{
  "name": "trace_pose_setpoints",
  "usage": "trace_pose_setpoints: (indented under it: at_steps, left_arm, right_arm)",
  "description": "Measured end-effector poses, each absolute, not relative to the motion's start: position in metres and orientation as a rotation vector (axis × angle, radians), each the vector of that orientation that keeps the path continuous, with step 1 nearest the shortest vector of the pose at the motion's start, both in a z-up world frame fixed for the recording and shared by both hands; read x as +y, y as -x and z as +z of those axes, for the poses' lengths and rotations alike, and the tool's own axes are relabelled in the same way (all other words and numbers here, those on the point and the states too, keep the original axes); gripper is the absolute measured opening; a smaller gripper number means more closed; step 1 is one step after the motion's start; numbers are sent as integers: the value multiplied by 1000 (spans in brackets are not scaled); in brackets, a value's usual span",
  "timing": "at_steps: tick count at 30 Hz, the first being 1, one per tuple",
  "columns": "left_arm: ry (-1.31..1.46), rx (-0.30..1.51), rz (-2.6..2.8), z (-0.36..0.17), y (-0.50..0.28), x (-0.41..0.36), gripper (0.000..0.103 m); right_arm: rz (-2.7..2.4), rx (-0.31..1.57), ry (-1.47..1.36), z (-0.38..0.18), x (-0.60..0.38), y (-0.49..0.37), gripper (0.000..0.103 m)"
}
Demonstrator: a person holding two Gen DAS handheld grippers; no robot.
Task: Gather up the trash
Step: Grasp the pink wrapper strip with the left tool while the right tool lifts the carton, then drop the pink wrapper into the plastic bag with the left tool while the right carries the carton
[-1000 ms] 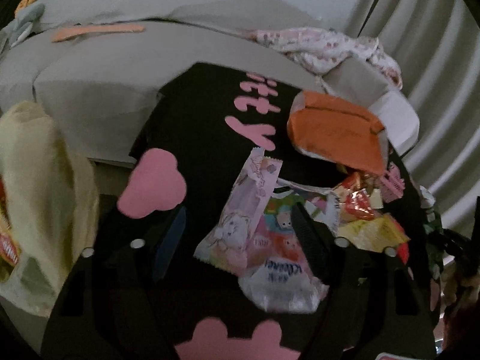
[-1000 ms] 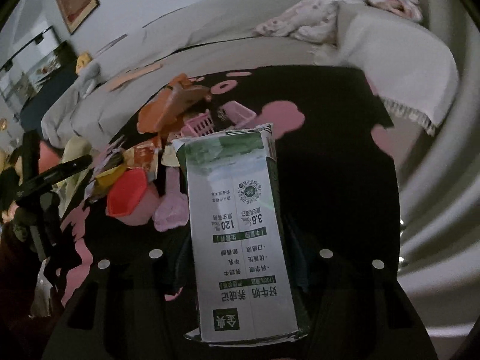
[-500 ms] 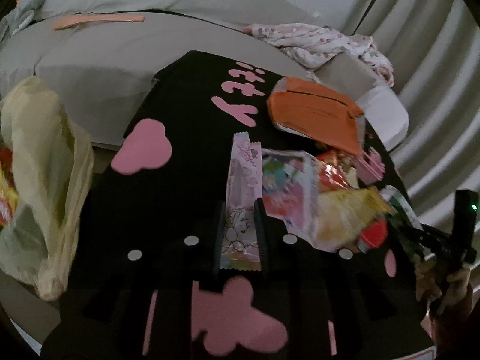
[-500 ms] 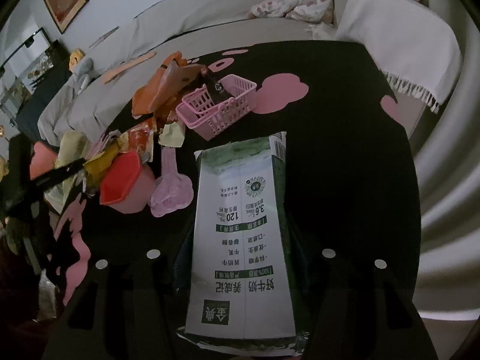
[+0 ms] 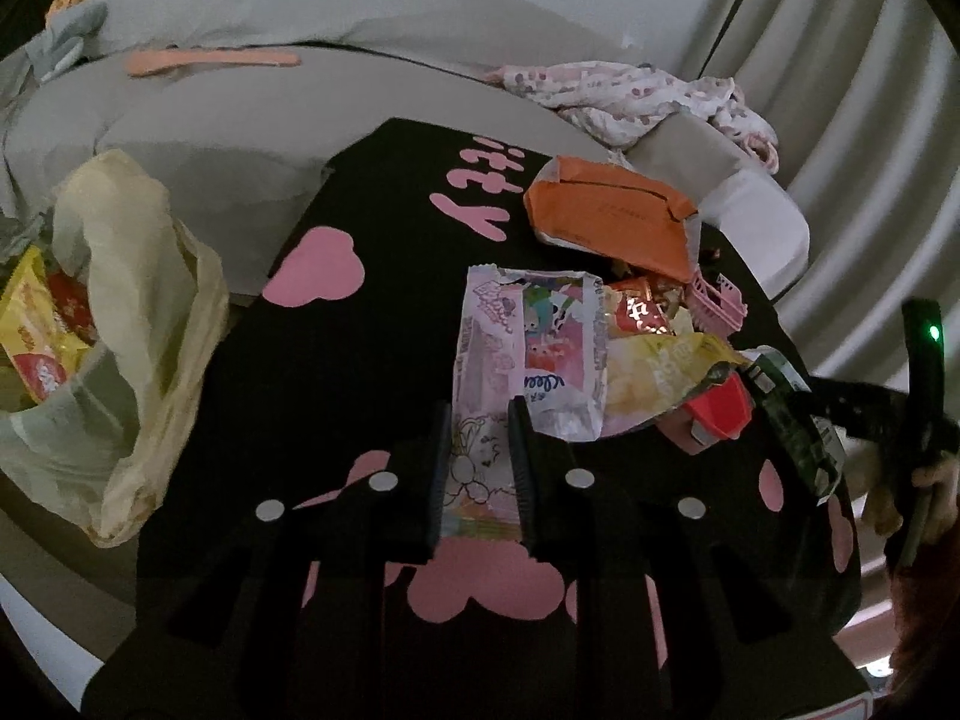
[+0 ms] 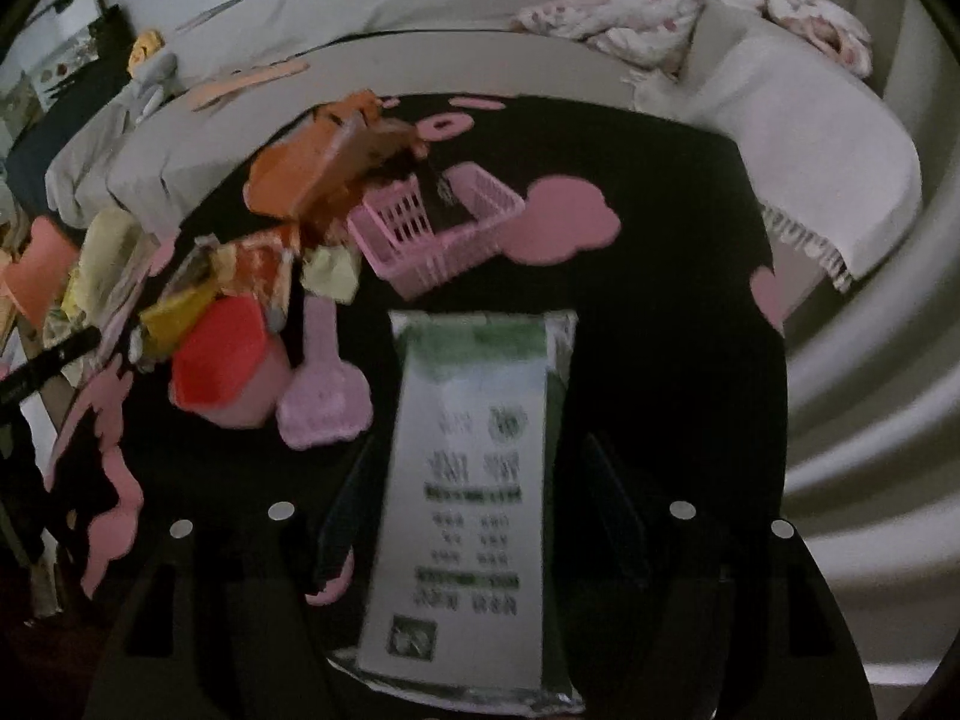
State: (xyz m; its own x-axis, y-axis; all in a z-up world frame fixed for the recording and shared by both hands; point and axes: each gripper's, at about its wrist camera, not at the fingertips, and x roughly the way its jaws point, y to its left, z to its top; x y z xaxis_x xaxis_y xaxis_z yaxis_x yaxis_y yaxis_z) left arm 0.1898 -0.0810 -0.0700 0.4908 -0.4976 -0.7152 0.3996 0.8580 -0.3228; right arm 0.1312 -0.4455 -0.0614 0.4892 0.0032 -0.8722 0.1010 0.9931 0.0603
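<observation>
Wrapper (image 5: 480, 420) pinched between my left gripper (image 5: 479, 429) fingers: pale pink, long, cartoon bunny printed at the near end, lying on the black table (image 5: 372, 360) with pink cloud shapes. Far end sits beside a tissue pack (image 5: 561, 372); the two may overlap, I cannot tell. Lift should go straight up and slow so the neighbour does not drag along, then swing left to the plastic bag (image 5: 138, 324) gaping at the table's left edge. Drop well inside the mouth; its rim sags.

My right gripper (image 6: 474, 480) is clamped on a milk carton (image 6: 468, 492), white with green bands, held above the table, near the pink basket (image 6: 438, 228).

Writing: tissue pack shows part of "Kleenex", upside down. Carton print is Chinese, too blurred to read. Orange pouch (image 5: 612, 216) text is too small to read.
</observation>
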Motion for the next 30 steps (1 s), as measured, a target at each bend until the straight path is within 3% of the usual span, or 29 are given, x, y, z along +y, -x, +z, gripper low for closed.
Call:
trace_pose_setpoints:
  at_steps: [4, 7, 22, 30]
  left_arm:
    - [129, 886, -537, -67, -184, -76, 19]
    - [152, 885, -526, -68, -180, -69, 19]
    - [208, 724, -463, -17, -156, -28, 19]
    - [206, 653, -375, 6, -145, 7, 19]
  right_arm:
    - [-78, 1139, -100, -72, -446, -152, 66]
    - [-76, 1145, -134, -76, -451, -155, 57]
    - [61, 563, 35, 60, -369, -95, 57]
    - [195, 452, 45, 80, -314, -108, 57]
